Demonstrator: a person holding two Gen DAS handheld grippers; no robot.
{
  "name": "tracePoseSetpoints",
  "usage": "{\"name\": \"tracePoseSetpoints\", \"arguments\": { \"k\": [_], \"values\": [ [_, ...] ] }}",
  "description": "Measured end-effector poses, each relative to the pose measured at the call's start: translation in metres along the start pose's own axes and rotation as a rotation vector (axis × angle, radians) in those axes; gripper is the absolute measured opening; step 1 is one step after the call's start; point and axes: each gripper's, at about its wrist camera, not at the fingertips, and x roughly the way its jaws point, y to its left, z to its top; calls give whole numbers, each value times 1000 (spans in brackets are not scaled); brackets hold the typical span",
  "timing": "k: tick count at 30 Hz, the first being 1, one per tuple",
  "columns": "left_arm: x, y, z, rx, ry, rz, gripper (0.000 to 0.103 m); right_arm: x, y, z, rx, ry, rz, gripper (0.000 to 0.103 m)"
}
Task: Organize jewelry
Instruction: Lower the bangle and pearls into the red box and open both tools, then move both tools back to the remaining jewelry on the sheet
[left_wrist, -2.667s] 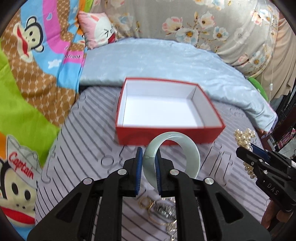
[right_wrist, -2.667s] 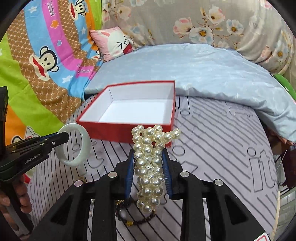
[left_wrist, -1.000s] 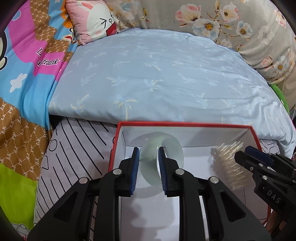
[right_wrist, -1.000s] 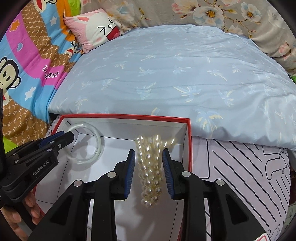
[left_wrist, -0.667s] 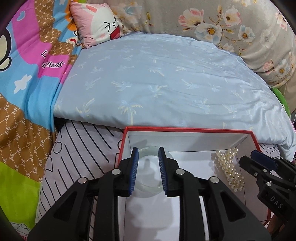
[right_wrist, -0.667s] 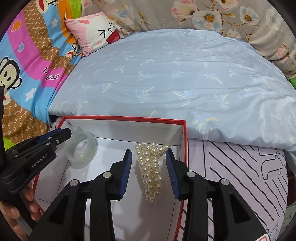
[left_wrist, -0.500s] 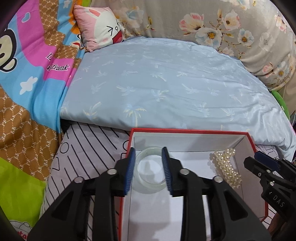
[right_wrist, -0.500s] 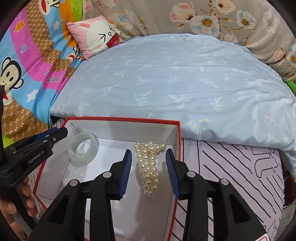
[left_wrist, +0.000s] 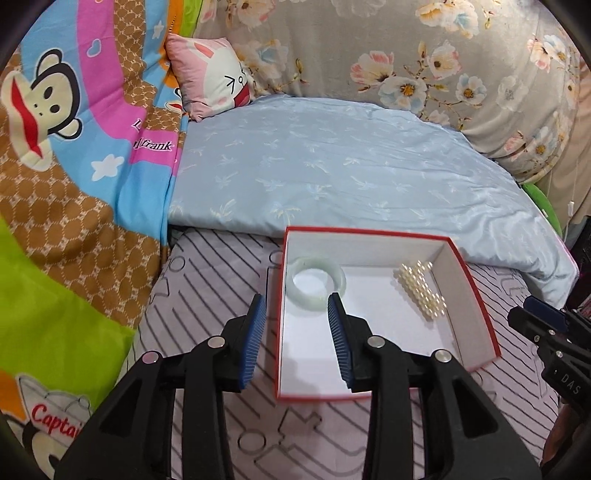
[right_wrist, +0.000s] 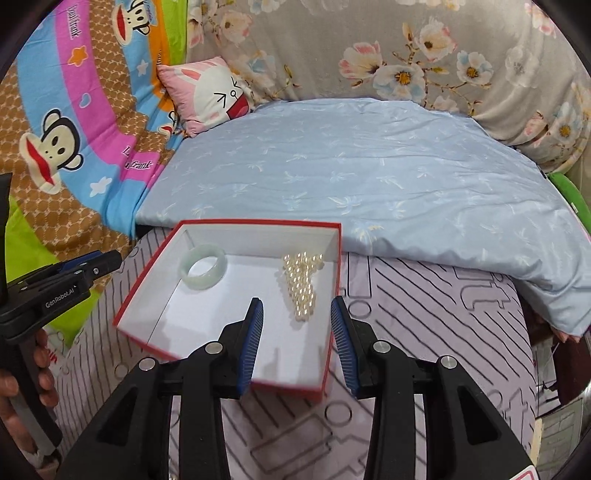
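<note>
While the bangle (left_wrist: 317, 282) and pearls (right_wrist: 302, 284) are lying apart in the red box (left_wrist: 476, 302), I am holding both tongs (left_wrist: 297, 325) (right_wrist: 295, 325) wide and empty.

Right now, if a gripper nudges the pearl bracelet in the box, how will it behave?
The pearl bracelet is a loose bunch of small round beads, so it would probably flop and spread rather than slide as one piece. The beads look glossy, likely slippery. The box walls should contain it.
</note>
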Motion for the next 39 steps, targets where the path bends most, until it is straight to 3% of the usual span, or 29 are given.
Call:
{"name": "tracePoseSetpoints", "arguments": {
  "k": [6,11,20,29,39],
  "values": [
    [-39,-7,-39,17,3,-22,44,-38,5,-44,-5,3,-13,38],
    [-54,-9,-80,25,51,-30,45,-55,9,-90,-16,46,-12,38],
    [-48,-4,-146,-8,167,-34,45,-44,11,-152,7,146,16,38],
    [-48,-12,-174,3,217,-57,45,-25,12,-165,3,166,-4,38],
    [-46,-20,-180,14,238,-75,45,-5,17,-164,-22,172,-6,35]
  ]
}}
